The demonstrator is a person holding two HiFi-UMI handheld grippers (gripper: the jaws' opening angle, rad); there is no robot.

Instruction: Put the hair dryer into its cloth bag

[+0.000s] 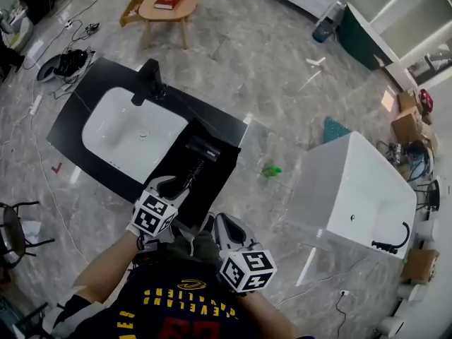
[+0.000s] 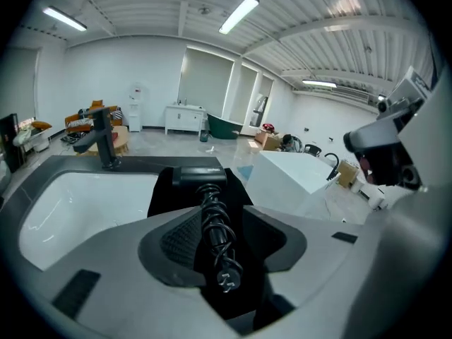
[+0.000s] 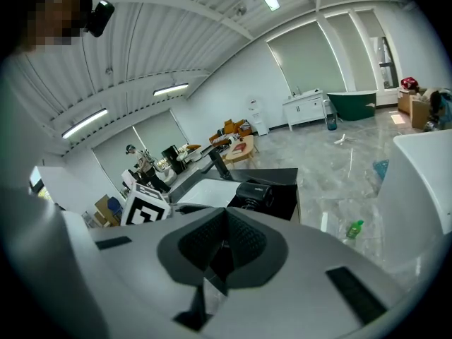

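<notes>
Altogether one hair dryer (image 1: 201,149), one cloth bag (image 1: 220,174), left claw (image 1: 176,184), right claw (image 1: 212,222).

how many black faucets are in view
2. One faucet stands on the black counter by the sink; a second faucet is on the white tub at right. More could be hidden.

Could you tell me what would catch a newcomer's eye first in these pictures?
A black hair dryer, cord coiled round its handle, lies on a black cloth bag on the dark counter beside the white sink. The left hand-held gripper has open jaws astride that handle.
</notes>
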